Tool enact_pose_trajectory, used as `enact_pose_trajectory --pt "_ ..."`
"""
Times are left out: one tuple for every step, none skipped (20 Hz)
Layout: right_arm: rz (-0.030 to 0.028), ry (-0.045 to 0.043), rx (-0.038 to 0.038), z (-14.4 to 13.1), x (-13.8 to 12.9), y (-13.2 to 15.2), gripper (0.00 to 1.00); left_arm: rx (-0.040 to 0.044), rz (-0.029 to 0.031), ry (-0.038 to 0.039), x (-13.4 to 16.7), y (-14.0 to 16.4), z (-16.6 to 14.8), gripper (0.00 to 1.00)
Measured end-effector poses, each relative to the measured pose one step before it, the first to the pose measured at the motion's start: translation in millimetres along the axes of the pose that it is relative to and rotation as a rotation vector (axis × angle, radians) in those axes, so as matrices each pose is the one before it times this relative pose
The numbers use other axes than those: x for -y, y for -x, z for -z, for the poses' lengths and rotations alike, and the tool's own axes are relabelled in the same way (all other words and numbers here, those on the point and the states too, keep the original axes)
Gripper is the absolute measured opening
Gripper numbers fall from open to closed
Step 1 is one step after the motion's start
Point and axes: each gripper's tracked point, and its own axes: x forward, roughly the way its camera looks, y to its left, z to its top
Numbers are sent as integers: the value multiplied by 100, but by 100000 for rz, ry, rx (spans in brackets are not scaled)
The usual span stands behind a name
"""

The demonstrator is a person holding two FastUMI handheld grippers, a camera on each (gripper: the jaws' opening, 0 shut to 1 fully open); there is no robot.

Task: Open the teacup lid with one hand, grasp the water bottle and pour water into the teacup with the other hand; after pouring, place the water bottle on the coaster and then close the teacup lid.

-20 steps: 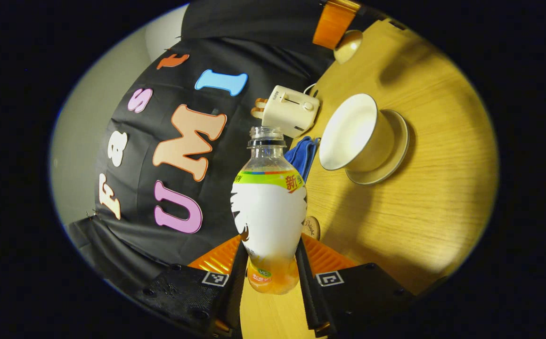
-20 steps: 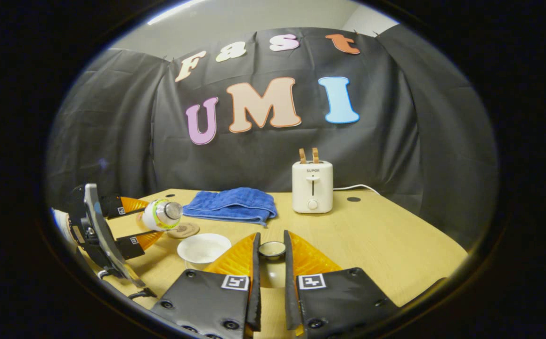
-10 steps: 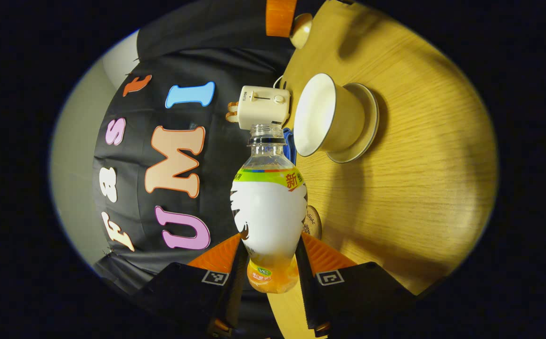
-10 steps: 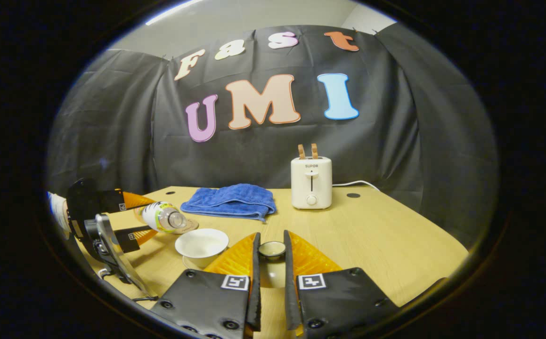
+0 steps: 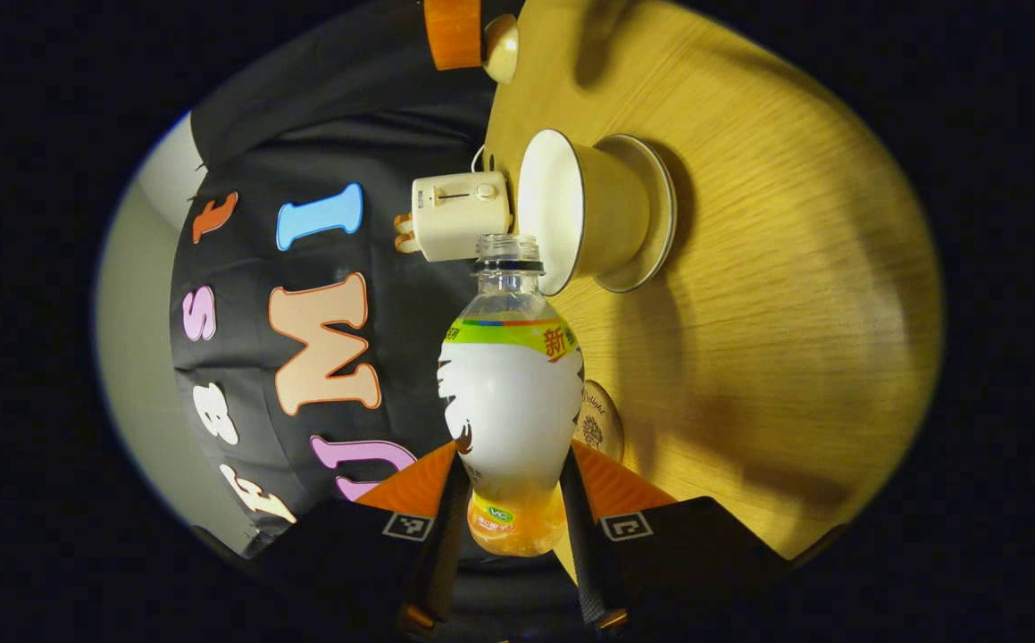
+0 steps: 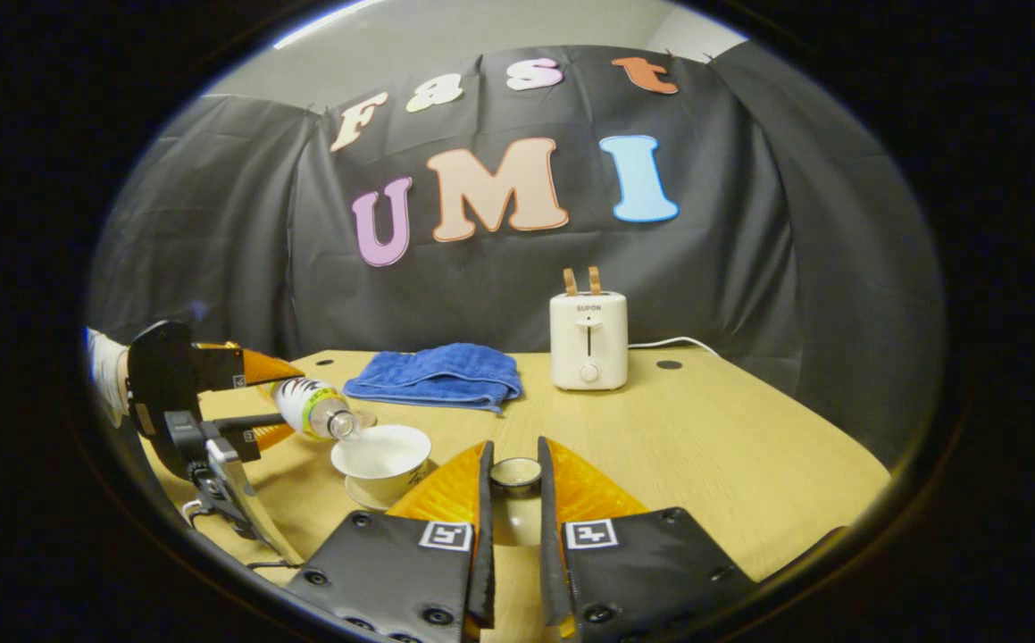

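Pouring is the step in hand: the left gripper point(image 5: 506, 518) clamps the bottle point(image 5: 510, 406) low on its body and holds it tipped on its side, with the open neck just at the rim of the teacup point(image 6: 380, 452). The teacup sits uncovered on its saucer point(image 5: 651, 214) on the tabletop point(image 5: 776, 295). The right gripper point(image 6: 513, 500) pinches the lid point(image 6: 515, 474) and holds it off to the side of the cup. No stream is visible yet, so a steeper tilt seems needed, with the mouth kept over the bowl. The coaster point(image 5: 597, 429) lies just beside the bottle, free for setting it down afterwards.
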Motion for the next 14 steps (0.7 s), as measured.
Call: enact_pose_trajectory --pt "-164 329 -435 157 10 86 24 -290 74 -2101 -357 81 -51 53" --pt "-179 294 -407 208 -22 -19 22 -139 52 -1666 -330 -103 16 53" --pt "-202 171 -221 59 2 20 22 -188 324 -1718 -301 -206 -85 53" --pt "-231 69 -66 59 -106 -28 24 -560 586 -1856 -55 -277 86 53" --pt "-311 110 -36 -3 -130 51 24 -280 656 -1991 4 129 205 53" --pt "-189 217 46 97 -75 28 23 -860 827 -2154 55 -48 205 53" --pt "-124 213 160 -5 -43 18 22 -75 169 -1883 -273 15 211 52" --pt "-17 96 223 -67 3 7 22 -288 -371 -1221 -317 -9 68 52" --pt "-67 -69 -1 -40 -13 -30 22 -329 -319 -850 -261 -47 112 53" --pt "-250 -94 -98 99 -94 11 22 -68 -310 -1130 -275 -17 31 53" --pt "-251 66 -178 15 -137 -91 24 -336 9 -1428 -286 78 33 53" --pt "-306 213 -13 0 -167 -29 22 -306 277 -1447 -128 -149 71 53" --pt "-339 205 116 -74 -152 52 22 -573 336 -1194 -68 91 253 53" --pt "-327 170 140 39 -147 5 22 -442 223 -1047 13 32 160 53"
